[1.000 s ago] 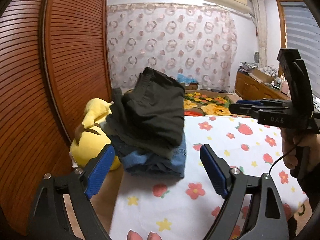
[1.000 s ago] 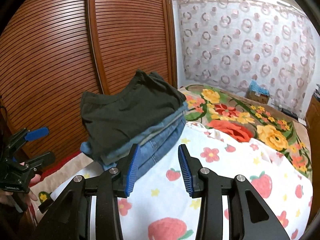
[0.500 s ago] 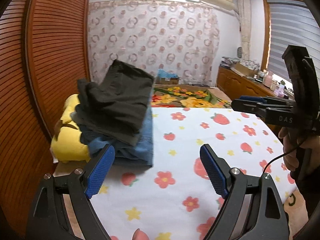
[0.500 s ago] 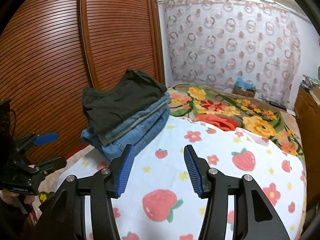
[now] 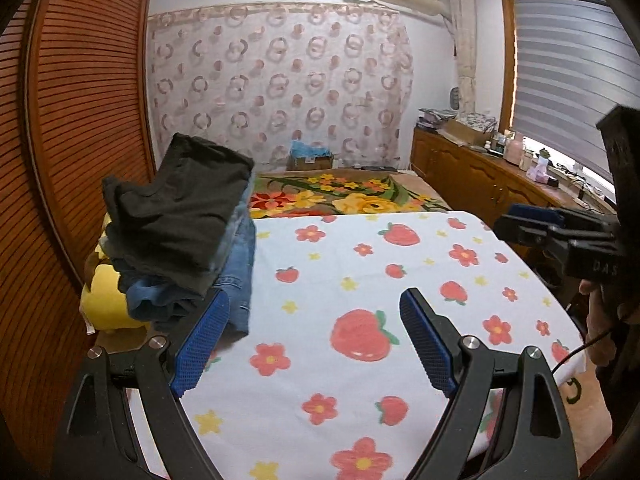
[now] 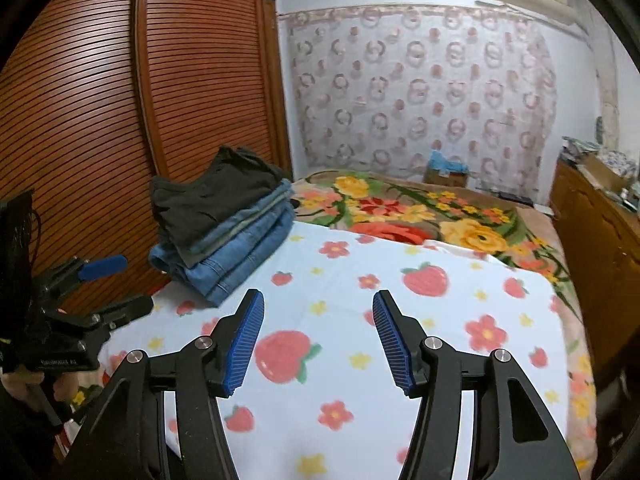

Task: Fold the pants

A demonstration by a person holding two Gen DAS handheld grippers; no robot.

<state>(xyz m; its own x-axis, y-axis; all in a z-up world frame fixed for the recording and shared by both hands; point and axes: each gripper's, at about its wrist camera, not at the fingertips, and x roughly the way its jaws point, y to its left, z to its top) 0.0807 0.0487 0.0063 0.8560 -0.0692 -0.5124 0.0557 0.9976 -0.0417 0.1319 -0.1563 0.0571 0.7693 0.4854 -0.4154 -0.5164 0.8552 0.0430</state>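
Both fingers are hanging empty over the bed [image 5: 400, 248]: left gripper [image 5: 314, 336] gaping wide, right gripper [image 6: 318, 338] opening. Ahead-left, folded pants [image 6: 224, 224] are sitting stacked; soft, floppy, denim heavier, so I'm favouring a folded edge

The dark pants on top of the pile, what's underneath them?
Under the dark pants lie folded jeans, stacked on the strawberry blanket. How many pairs is hidden by the folds.

We see only part of the soft yellow plush toy [image 5: 105, 304] left of the fingers [image 5: 202, 336], buried under the folded stack of dark and denim pants [image 5: 180, 232].
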